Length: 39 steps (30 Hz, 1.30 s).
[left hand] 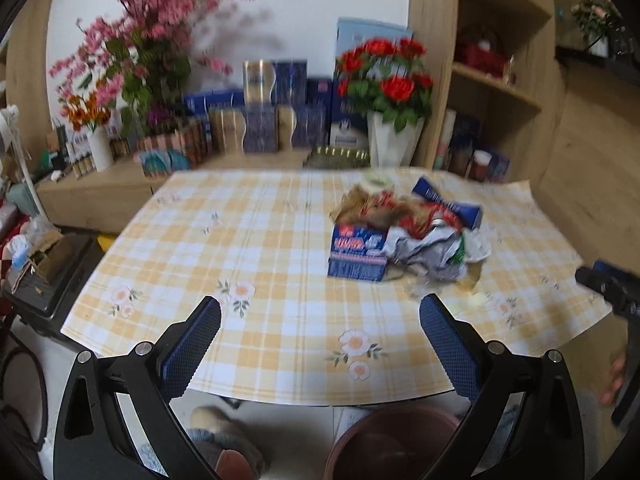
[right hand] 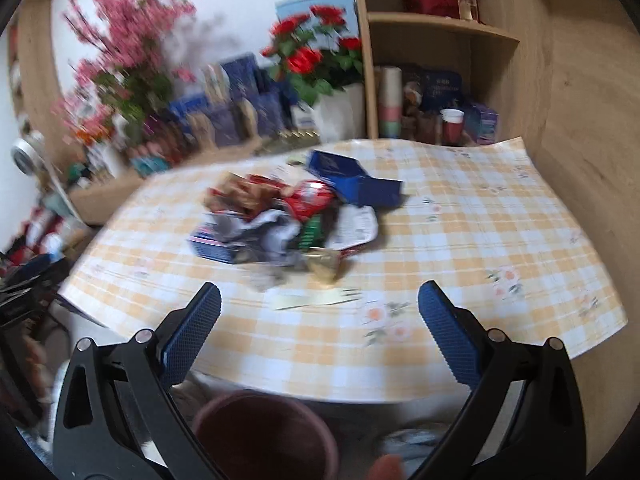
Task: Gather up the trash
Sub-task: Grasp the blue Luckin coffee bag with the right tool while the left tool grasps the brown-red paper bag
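Observation:
A heap of trash [left hand: 404, 232] lies on the yellow checked tablecloth [left hand: 280, 280]: a blue and red carton [left hand: 358, 254], crumpled grey paper [left hand: 428, 248], red wrappers and a dark blue box [left hand: 448, 204]. From the right wrist the same heap [right hand: 292, 216] shows with a gold wrapper [right hand: 324, 266] and a pale paper slip [right hand: 316, 300] in front. A dark red bin [right hand: 264, 436] stands on the floor below the table's near edge, also seen as the bin [left hand: 392, 440]. My left gripper [left hand: 320, 320] is open and empty, short of the heap. My right gripper [right hand: 320, 308] is open above the near edge.
A low wooden sideboard [left hand: 120, 184] behind the table carries pink blossoms [left hand: 152, 40], a red rose pot [left hand: 392, 92] and several blue boxes. Wooden shelves [right hand: 440, 28] stand at the right. Black cases and clutter [left hand: 48, 272] sit on the floor at the left. Slippers [left hand: 224, 444] show below.

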Motion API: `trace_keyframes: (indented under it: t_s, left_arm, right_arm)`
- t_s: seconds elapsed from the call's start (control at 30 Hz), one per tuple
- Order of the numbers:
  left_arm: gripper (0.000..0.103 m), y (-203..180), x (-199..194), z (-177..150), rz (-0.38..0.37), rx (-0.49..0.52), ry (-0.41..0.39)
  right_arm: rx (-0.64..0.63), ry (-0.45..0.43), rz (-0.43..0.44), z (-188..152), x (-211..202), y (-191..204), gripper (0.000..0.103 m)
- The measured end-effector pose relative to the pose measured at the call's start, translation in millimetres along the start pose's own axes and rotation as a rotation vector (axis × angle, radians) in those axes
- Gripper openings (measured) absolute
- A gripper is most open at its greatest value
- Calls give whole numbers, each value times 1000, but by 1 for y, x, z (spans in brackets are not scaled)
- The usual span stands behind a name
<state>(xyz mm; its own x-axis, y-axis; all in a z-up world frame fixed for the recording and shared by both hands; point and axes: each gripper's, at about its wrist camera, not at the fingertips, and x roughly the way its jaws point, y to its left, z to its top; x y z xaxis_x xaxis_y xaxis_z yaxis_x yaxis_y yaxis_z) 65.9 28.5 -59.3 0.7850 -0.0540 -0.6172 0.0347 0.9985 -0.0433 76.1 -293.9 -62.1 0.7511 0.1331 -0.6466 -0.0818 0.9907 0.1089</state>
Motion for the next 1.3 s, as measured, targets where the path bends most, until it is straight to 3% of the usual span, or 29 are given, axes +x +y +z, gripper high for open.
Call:
trace_keyframes:
  t_s: [0.23, 0.43, 0.57, 0.73, 0.8, 0.83, 0.97, 1.07, 1.3]
  left_arm:
    - [97, 26, 47, 14, -45, -100, 43]
    - [97, 57, 82, 30, -82, -253, 83]
    - [97, 74, 102, 34, -107, -323, 104]
    - [96, 76, 117, 34, -109, -319, 117]
    - [94, 74, 122, 33, -116, -315, 125]
    - [93, 73, 125, 33, -118, -309, 132]
    - [86, 69, 134, 35, -151, -315, 153]
    - [75, 65, 138, 39, -195, -338, 157]
    - [62, 36, 160, 51, -320, -353, 212]
  right_arm:
    - [-156, 124, -38, 83, 106, -7, 97]
    - [-149, 267, -35, 150, 217, 7, 97]
    - [-163, 374, -88, 168, 283, 19, 97]
    - [-85, 521, -121, 172, 347, 16, 97]
    - [-42, 562, -120, 169, 358, 12, 94]
    - [-28, 574, -114, 168, 360, 10, 83]
    - [1, 579, -69, 170, 355, 1, 64]
    - [-24, 497, -70, 179, 331, -7, 47]
    - [42, 304, -31, 188, 268, -66, 27]
